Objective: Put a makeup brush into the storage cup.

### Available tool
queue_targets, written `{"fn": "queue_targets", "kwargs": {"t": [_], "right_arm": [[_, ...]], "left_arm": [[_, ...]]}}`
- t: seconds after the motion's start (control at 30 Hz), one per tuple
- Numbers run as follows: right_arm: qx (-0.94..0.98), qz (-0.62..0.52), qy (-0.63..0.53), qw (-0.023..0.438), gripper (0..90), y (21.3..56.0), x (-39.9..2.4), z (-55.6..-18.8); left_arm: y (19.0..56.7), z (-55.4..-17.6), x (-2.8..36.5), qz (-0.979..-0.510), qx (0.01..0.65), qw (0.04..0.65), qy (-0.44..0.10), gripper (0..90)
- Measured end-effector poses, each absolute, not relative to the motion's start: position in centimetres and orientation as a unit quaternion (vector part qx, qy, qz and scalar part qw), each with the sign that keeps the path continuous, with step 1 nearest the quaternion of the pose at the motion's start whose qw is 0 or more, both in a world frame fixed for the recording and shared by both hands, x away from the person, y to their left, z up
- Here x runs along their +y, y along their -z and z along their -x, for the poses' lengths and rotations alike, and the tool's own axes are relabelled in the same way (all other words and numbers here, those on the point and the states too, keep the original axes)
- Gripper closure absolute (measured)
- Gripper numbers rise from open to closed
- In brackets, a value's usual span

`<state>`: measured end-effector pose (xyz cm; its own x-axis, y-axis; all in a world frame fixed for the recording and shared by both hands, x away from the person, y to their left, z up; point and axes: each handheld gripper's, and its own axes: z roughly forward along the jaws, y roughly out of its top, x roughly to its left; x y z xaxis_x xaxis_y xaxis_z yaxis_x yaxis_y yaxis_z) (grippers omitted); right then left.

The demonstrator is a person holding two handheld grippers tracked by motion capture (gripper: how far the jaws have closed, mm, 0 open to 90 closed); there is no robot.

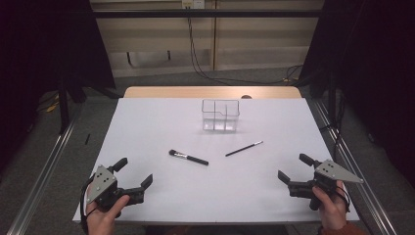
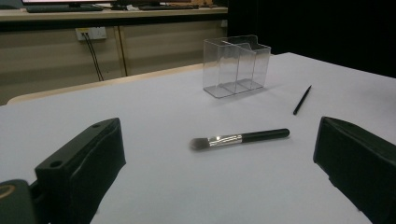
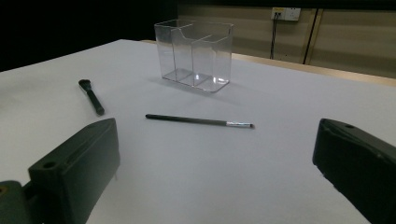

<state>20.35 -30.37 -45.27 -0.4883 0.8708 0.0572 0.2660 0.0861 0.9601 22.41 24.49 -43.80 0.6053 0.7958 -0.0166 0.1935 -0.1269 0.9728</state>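
White worktop (image 1: 147, 191) carries a clear three-compartment plastic organiser (image 1: 220, 115), thick black silver-ferruled brush (image 1: 188, 157) and thin black brush (image 1: 243, 149); left gripper (image 1: 134, 173) and right gripper (image 1: 293, 168) both wide open, empty.

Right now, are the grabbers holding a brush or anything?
Nothing is held. The left hand-held gripper and right hand-held gripper are both open, and the makeup brush and thin brush lie untouched on the table.

One camera looks down from above the table (image 1: 147, 186); two ride low near its corners, facing its middle.

Two brushes (image 1: 188, 157) flat, apart
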Motion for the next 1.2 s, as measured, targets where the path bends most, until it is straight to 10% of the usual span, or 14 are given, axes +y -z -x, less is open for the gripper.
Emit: {"fn": "queue_targets", "kwargs": {"t": [1.2], "right_arm": [[0.682,-0.424,-0.527,0.28,0.2,45.4,-30.1,-20.4]], "left_arm": [[42.9,-25.6,21.3,-0.709,0.327,0.578,-0.236,2.3]]}}
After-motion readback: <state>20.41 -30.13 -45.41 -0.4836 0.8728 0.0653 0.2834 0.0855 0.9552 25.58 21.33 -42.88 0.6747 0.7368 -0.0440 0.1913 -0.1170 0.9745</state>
